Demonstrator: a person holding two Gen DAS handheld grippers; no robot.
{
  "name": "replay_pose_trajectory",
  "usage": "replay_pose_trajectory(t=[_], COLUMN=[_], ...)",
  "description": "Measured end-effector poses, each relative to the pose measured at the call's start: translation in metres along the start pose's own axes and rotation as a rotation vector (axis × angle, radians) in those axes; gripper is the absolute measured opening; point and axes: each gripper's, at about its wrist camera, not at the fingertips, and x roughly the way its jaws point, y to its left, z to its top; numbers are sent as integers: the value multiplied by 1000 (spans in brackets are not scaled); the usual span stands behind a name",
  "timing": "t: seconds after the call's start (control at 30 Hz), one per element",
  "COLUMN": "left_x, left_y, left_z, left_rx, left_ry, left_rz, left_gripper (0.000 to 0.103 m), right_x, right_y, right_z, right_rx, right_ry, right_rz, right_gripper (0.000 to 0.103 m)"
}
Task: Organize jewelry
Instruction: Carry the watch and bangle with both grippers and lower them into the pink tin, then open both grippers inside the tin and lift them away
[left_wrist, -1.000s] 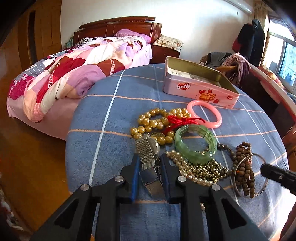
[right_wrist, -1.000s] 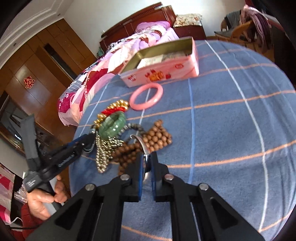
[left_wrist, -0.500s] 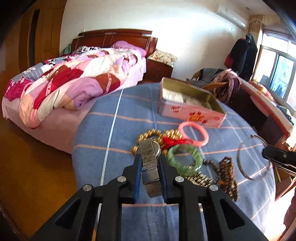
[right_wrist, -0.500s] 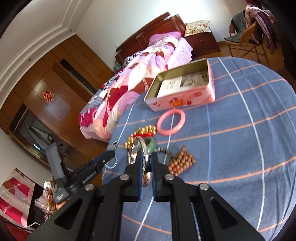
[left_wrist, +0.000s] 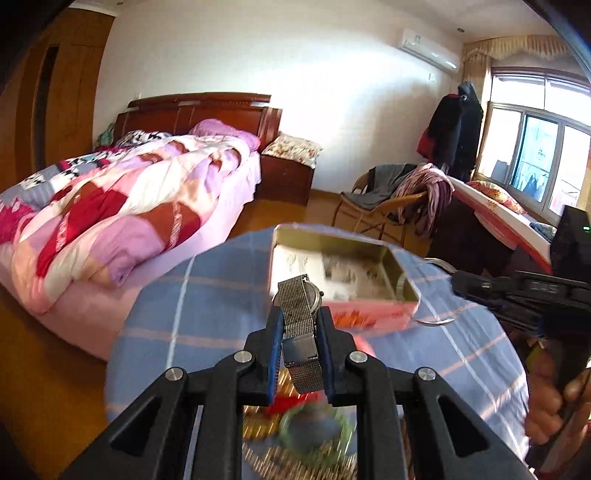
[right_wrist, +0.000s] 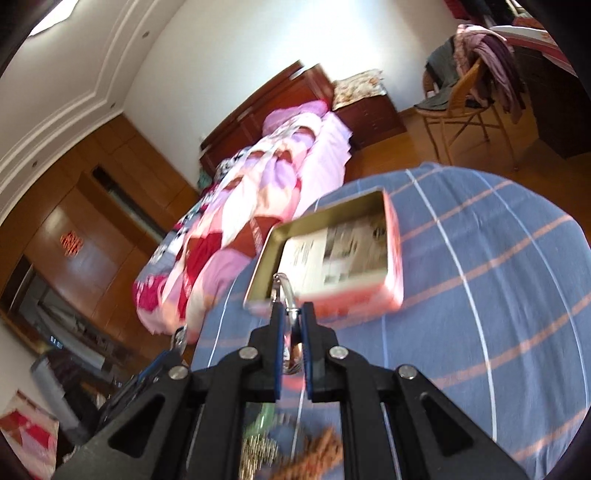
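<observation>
Bedroom light falls on a round bench under a blue checked cloth, with a quilt-covered bed behind it.

Seen from the left wrist, the left tool is clamped narrowly on a watch by its grey mesh strap; the strap stands up between the blue pads, and only a sliver of the watch face shows behind it. Just beyond sits an open pink tin, its inside smeared by blur — some pale printed paper lies in it, nothing more can be read. Below the tool, the jewelry still on the bench is a blurred heap: gold beads, something red and a green ring can be guessed at by colour only, and the tool's black arms cover much of it.

At the right edge, the right tool reaches in over the tin's far corner, gripped by a hand cut off by the frame. A thin silver bangle hangs from its tip, partly hidden behind the tin wall.

From the right wrist, the right tool is pinched nearly shut on that bangle, seen edge-on — its lower part is lost between the pads. The tin lies straight ahead, blurred. The left tool shows only dimly at lower left.
</observation>
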Motion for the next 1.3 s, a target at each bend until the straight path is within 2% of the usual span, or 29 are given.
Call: replay_pose_trajectory(t=[0.13,0.33,0.4,0.53,0.57,0.63,0.67,0.73,0.8,0.87,0.93,1.0,1.17,1.23,1.3], left_x=[39,102,121,138,141,145,145,142,130,117,105,91,57,44,32], left_y=[-8,-23,-23,-18,-17,-16,-17,-19,-22,-24,-23,-19,-11,-8,-4], left_z=[19,32,31,29,29,29,29,31,34,36,37,34,17,7,-3], left_rx=[0,48,59,34,25,6,4,10,25,43,62,73,68,59,46], left_ry=[3,55,90,131,138,149,155,151,115,87,80,77,74,72,74], left_rz=[-28,-17,5,23,34,44,47,68,102,125,144,167,215,228,232], left_gripper=[18,18,18,18,18,20,22,46,57,58,58,58,58,58,58], right_x=[35,81,84,78,79,81,81,77,64,54,50,44,18,7,-2], right_y=[-8,-29,-31,-27,-27,-28,-28,-28,-29,-29,-30,-33,-33,-33,-32], right_z=[19,24,24,22,22,22,21,24,27,29,28,23,-4,-16,-27], right_rx=[15,58,54,-14,-18,-20,-25,-19,-11,-15,-21,-2,0,-5,-12], right_ry=[-2,72,80,55,59,75,73,48,-14,-69,-87,-68,-34,-20,-9], right_rz=[-41,-66,-52,-96,-95,-79,-72,-49,-49,-94,-154,-214,-265,-279,-294], right_gripper=[12,12,11,11,15,16,17,22,23,23,23,23,23,25,37])
